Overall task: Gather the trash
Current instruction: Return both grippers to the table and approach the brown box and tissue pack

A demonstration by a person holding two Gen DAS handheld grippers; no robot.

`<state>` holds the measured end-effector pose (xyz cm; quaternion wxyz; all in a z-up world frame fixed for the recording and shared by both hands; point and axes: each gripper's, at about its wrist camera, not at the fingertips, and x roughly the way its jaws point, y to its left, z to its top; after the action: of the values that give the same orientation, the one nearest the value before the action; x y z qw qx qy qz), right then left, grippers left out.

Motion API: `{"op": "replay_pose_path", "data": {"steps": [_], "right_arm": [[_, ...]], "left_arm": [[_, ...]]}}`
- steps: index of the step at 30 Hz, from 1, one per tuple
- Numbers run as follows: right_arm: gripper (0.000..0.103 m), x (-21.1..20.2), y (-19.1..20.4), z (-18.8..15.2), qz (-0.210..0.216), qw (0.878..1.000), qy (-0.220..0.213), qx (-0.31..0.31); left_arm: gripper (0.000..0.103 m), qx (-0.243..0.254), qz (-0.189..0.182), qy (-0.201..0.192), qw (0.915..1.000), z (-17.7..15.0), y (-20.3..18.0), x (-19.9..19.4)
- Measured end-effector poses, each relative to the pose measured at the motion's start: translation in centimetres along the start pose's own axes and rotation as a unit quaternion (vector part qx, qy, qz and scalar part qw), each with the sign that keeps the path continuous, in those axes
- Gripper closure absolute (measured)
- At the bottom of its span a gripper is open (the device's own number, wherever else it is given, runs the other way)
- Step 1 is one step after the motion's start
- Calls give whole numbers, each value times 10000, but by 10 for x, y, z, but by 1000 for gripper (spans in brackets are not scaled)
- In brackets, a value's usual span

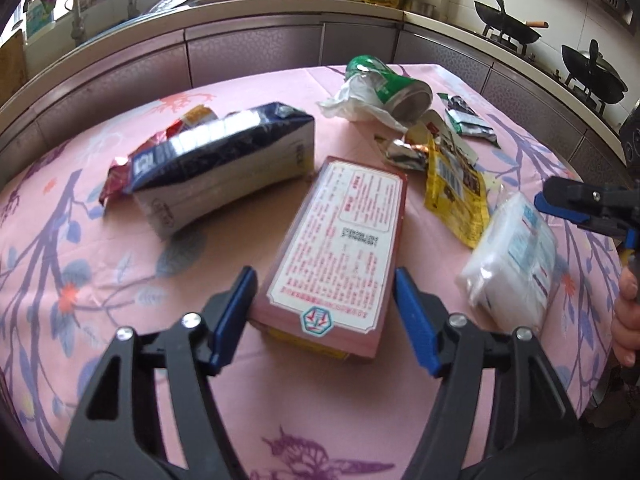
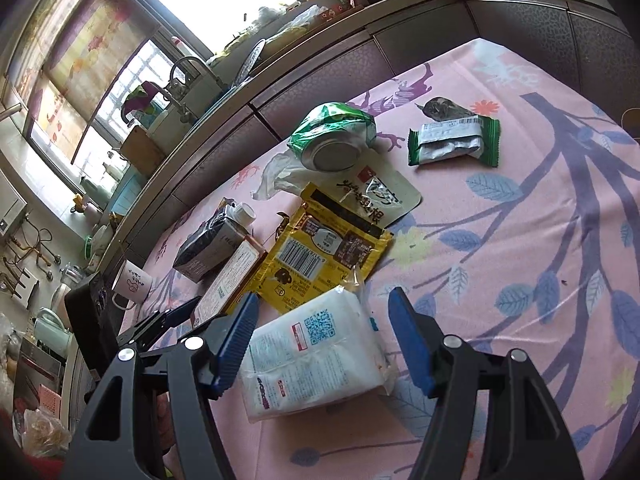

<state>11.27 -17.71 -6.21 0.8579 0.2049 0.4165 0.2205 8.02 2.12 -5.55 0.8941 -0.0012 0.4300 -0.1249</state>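
Observation:
My left gripper [image 1: 325,271] is open and straddles the near end of a pink box [image 1: 340,240] lying flat on the pink floral tablecloth [image 1: 80,280]. The pads stand close beside its long sides without pressing. My right gripper [image 2: 324,294] is open around a white tissue packet [image 2: 316,356], with a gap on the right side. Behind lie a yellow wrapper [image 2: 320,256], a crushed green can [image 2: 336,136], a green-edged wrapper [image 2: 452,140] and a dark blue and white carton [image 1: 224,160]. The right gripper [image 1: 560,200] shows at the right edge of the left wrist view.
A white mug [image 2: 134,284] stands near the table's left edge. A white pouch [image 2: 380,196] and crumpled white plastic [image 1: 348,100] lie by the can. Kitchen counters with a sink [image 1: 100,8] and woks [image 1: 508,28] surround the table. A hand [image 1: 626,320] holds the right gripper.

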Motion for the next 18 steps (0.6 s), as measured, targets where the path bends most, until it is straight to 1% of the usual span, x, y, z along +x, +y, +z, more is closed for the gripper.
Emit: {"op": "replay_pose_path", "data": {"steps": [1,3,5,7,8,10,12,13,15,16,18], "right_arm": [[38,0,2,-2,0,10000,17,-68],[38,3,5,-2,-104,9997,32,-234],[38,7,6,3,-238,9992,26,-309],[38,13,1,10,-178,9996,36,-222],[38,17,-2,13,-164,9997,120,-147],[38,25,-8,13,24,9990,439,55],[38,24,-8,3,256,9974,665,132],[38,20,-6,-4,383,9964,742,158],[38,5,-1,-21,759,9933,835,256],[38,-3,2,-30,901,9919,850,278],[38,-16,9,-46,1132,9892,925,131]], "left_arm": [[36,-36,-94,40,9999,-9,-2,-6],[36,-25,-130,96,9999,-27,-10,-15],[36,-32,-112,172,9998,-41,-17,-21],[36,-44,-19,154,9999,-50,-24,-25],[36,-20,25,176,9998,-52,-27,-26],[36,-6,43,224,9997,-54,-32,-28],[36,30,21,287,9996,-56,-34,-29],[36,56,73,313,9995,-56,-35,-30],[31,68,192,337,9992,-56,-34,-31],[27,26,214,307,9993,-54,-32,-33],[26,-66,217,195,9996,-51,-28,-38]]}}
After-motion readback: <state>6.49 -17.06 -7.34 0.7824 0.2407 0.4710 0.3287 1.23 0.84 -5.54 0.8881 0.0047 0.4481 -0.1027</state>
